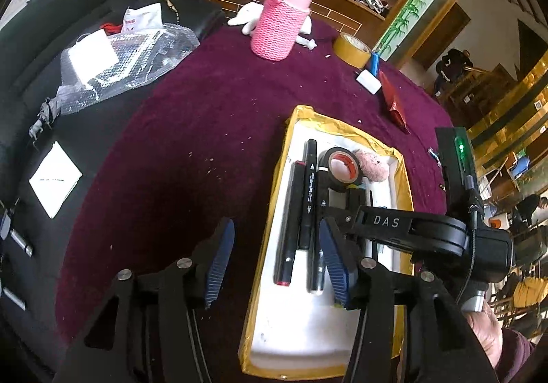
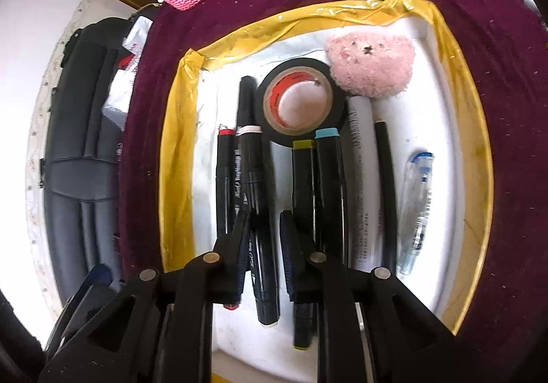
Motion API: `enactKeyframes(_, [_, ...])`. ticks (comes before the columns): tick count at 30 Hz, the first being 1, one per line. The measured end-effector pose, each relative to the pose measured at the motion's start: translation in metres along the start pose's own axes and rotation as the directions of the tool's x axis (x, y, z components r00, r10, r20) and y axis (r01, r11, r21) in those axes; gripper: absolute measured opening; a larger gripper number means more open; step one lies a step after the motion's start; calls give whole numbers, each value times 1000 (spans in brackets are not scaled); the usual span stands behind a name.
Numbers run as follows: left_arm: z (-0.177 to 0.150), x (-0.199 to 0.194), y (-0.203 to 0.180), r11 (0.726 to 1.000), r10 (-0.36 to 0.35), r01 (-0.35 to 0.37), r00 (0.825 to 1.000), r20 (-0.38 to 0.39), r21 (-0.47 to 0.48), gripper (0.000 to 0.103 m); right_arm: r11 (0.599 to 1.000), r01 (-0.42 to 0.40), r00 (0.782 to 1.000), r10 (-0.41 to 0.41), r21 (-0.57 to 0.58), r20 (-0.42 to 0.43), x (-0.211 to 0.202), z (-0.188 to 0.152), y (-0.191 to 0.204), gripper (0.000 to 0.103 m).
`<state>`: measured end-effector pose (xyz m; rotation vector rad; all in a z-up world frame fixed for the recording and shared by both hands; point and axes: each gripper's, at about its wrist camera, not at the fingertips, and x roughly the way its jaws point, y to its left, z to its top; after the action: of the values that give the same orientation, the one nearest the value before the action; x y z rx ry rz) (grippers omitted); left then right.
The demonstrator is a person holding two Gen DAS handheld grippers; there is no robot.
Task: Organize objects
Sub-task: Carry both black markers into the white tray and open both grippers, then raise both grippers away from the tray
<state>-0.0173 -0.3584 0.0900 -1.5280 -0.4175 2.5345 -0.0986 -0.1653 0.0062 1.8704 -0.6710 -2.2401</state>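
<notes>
A black marker with a white band [image 2: 253,198] lies in the white tray [image 2: 441,198], right between the fingers of the right gripper [image 2: 265,235]. The fingers are apart, and I cannot tell if they touch it. More markers lie on both sides of it. Ahead of the gripper sit a roll of black tape [image 2: 301,102] and a pink fluffy toy [image 2: 371,64]. The left gripper [image 1: 274,266] is open and holds nothing. It hangs over the near left edge of the tray [image 1: 298,324]. Far ahead of it stands a pink knitted bottle [image 1: 279,23].
</notes>
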Motion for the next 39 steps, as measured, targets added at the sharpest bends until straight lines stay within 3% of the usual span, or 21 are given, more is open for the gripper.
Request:
enactKeyframes(9, [-7,-5,-2,1000,12,-12,1000,3,14,50,995,57,995,-51,-81,81,-32,-13,4,26])
enactKeyframes(14, [-7,-9,-17,998,18,-19,1000,26,55,50,974,151,974,-117,-168,196,-66,-27,11,31])
enactKeyframes(19, [-7,-15,-35,995,18,-21,999,41,97,50,934,267,926,-180,-237,333,-98,-44,20,40])
enactKeyframes(23, [-9,-21,-50,992,16,-22,998,53,123,50,909,323,889,-195,-264,413,-118,-51,26,42])
enactKeyframes(29, [-13,-36,-73,986,22,-36,996,90,160,50,863,413,813,-206,-291,544,-150,-66,30,43])
enactKeyframes(34, [-19,-44,-94,980,40,-61,993,111,189,50,829,472,755,-203,-301,623,-171,-78,25,51])
enactKeyframes(39, [-27,-44,-118,976,55,-75,993,105,205,50,824,476,746,-193,-307,638,-184,-82,6,52])
